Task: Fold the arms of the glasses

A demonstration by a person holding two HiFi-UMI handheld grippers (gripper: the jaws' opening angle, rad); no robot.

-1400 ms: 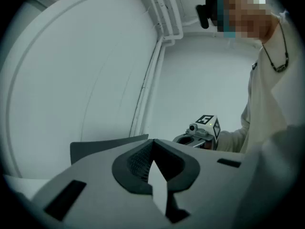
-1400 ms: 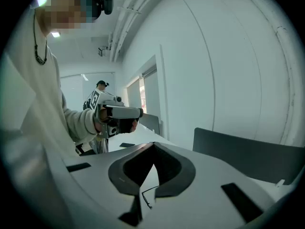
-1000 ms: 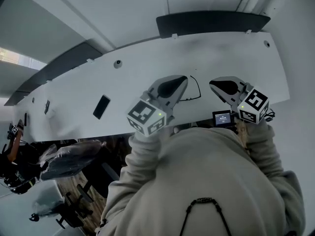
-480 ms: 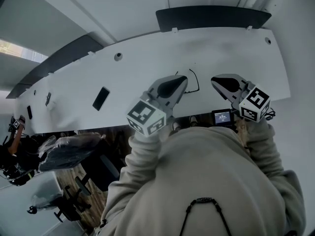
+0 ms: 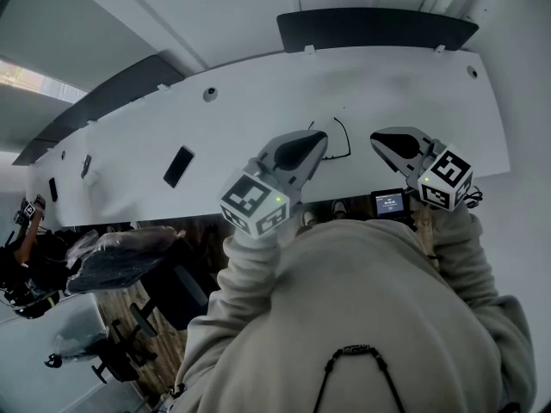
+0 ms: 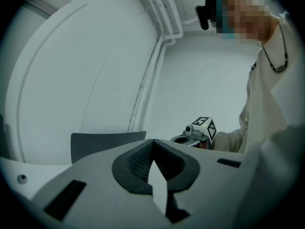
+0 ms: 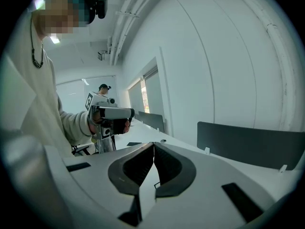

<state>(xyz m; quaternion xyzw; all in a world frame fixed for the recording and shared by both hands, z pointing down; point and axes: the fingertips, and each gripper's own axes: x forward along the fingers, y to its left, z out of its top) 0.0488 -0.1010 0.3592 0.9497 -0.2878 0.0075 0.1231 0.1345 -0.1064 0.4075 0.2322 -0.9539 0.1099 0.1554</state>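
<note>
The glasses [image 5: 346,138] are a thin black wire frame lying on the white table [image 5: 258,119], between the tips of the two grippers. My left gripper [image 5: 320,135] is shut and empty, with its tip just left of the frame. Just right of the frame is my right gripper [image 5: 375,138], also shut and empty. In the left gripper view the jaws [image 6: 152,144] meet with nothing between them. The right gripper view shows its jaws [image 7: 153,147] closed too, with a bit of dark wire [image 7: 156,184] showing below them. Whether either gripper touches the glasses I cannot tell.
A black phone [image 5: 178,166] lies on the table to the left. A small device with a screen [image 5: 389,203] sits at the near edge by my right gripper. A dark partition panel [image 5: 379,28] stands at the table's back. An office chair [image 5: 120,265] is at lower left.
My left gripper has drawn back slightly from the glasses towards the table's near edge. The right gripper has stayed put, and both stay shut.
</note>
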